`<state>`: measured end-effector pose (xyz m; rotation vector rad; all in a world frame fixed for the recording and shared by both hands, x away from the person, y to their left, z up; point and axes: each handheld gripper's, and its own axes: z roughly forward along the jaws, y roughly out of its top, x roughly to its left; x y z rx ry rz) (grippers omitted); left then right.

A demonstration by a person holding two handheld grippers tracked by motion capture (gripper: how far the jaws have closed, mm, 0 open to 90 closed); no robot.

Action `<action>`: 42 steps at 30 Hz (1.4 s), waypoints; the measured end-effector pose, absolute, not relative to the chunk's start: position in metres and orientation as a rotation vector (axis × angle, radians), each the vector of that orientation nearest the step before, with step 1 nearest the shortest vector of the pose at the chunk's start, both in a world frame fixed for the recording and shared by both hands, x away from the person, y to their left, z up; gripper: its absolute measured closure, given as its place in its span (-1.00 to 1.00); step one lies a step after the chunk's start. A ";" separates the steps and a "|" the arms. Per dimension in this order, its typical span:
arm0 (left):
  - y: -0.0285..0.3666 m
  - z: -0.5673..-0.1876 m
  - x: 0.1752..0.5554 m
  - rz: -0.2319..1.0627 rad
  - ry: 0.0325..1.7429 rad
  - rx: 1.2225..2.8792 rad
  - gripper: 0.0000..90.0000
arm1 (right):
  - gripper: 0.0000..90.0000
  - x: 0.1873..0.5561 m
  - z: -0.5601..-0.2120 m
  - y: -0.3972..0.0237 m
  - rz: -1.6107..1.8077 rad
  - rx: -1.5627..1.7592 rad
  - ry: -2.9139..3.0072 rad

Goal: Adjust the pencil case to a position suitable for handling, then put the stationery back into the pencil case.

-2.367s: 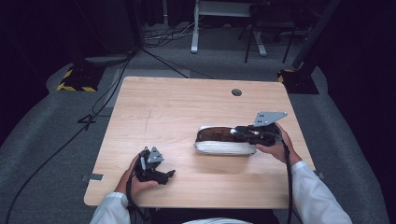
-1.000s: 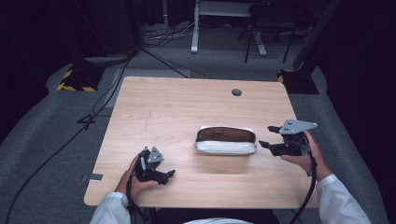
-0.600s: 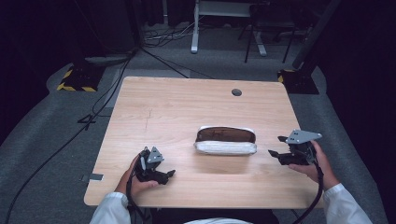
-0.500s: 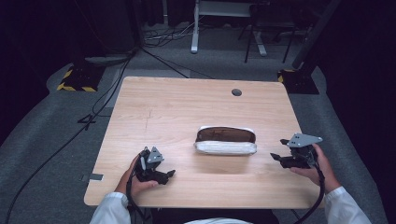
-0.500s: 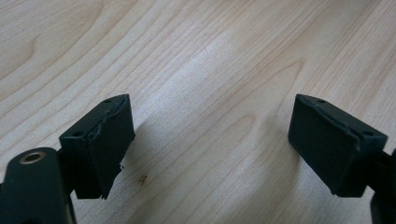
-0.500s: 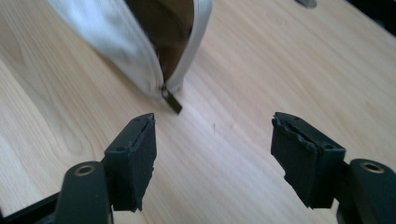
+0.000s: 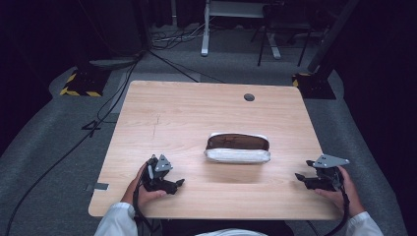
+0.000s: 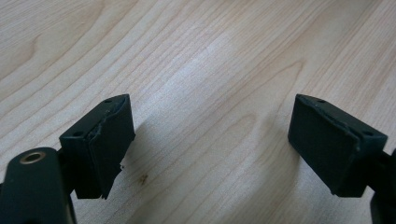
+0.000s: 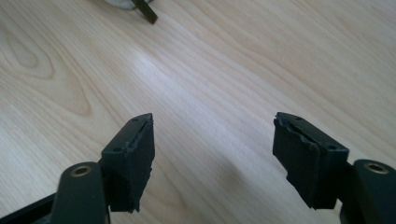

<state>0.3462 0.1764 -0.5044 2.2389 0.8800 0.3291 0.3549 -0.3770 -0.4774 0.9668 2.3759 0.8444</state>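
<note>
Dark room, one wooden table [image 7: 187,113], and a pouch waiting in the middle.

A brown and white pouch [image 7: 237,148] lies flat near the table's middle, with nothing touching it. The left claw [image 7: 173,184] rests by the near left corner, and the right claw [image 7: 304,177] sits by the near right corner. Both are wide open and hold nothing. It looks like a pause between steps. Next, one claw would need to reach in and close on the pouch.
</note>
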 end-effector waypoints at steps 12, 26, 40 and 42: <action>0.177 -0.504 0.346 0.334 0.878 2.242 -0.67 | -0.36 0.334 -0.494 -0.412 0.891 1.091 2.327; 0.176 -0.504 0.346 0.329 0.881 2.239 -0.67 | -0.43 0.321 -0.503 -0.429 1.004 1.210 2.255; 0.176 -0.505 0.346 0.327 0.892 2.232 -0.67 | -0.43 0.320 -0.505 -0.427 1.013 1.226 2.220; 0.176 -0.505 0.346 0.327 0.893 2.232 -0.67 | -0.43 0.320 -0.505 -0.427 1.011 1.229 2.218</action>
